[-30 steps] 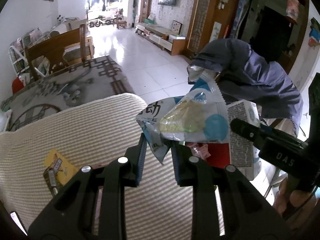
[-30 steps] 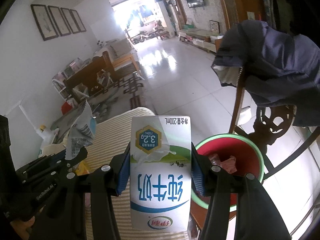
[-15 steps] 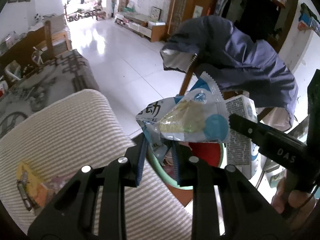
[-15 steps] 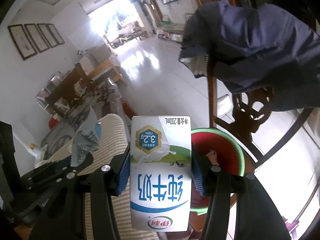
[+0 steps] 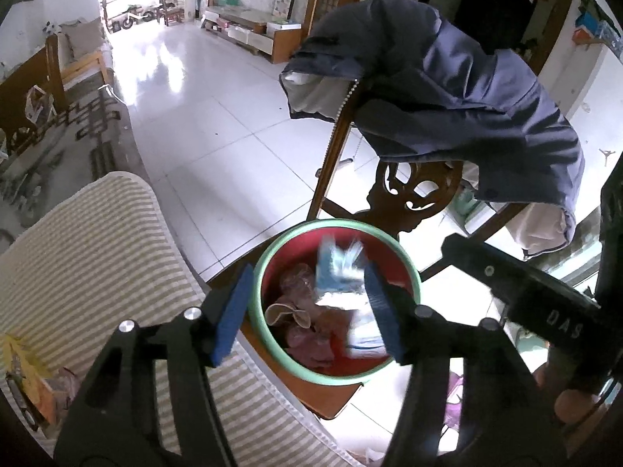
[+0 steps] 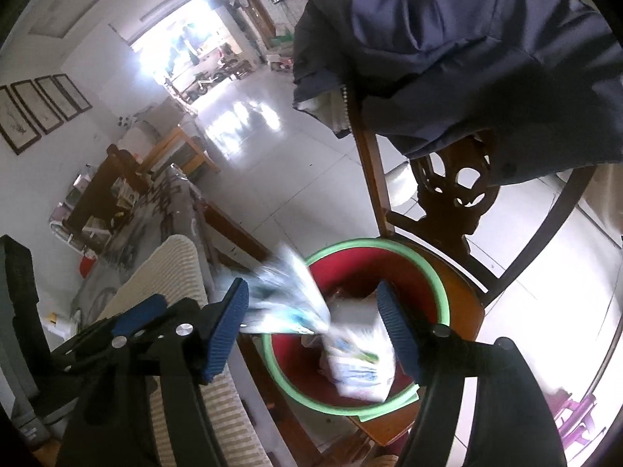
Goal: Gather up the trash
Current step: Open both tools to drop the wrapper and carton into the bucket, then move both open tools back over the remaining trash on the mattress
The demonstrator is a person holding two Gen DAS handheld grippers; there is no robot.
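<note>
A red bin with a green rim (image 5: pixel 410 268) (image 6: pixel 442 292) stands on a wooden chair seat. My left gripper (image 5: pixel 305 309) is open and empty right above the bin. My right gripper (image 6: pixel 313 323) is open and empty above it too. The blue and white snack wrapper (image 5: pixel 338 262) (image 6: pixel 284 295) is blurred, falling into the bin. The white milk carton (image 6: pixel 360 358) (image 5: pixel 364 327) is blurred inside the bin. Pinkish crumpled trash (image 5: pixel 301 311) lies at the bin's bottom.
A striped cushion (image 5: pixel 89 257) (image 6: pixel 171 268) lies left of the bin, with a yellow wrapper (image 5: pixel 23 385) on it. The carved chair back (image 5: pixel 409 190) carries a dark blue jacket (image 5: pixel 447 85). White tiled floor (image 5: pixel 218 124) lies beyond.
Both grippers moved over the bin and opened. The snack wrapper left my left gripper and the milk carton left my right gripper; both are dropping into the bin.
</note>
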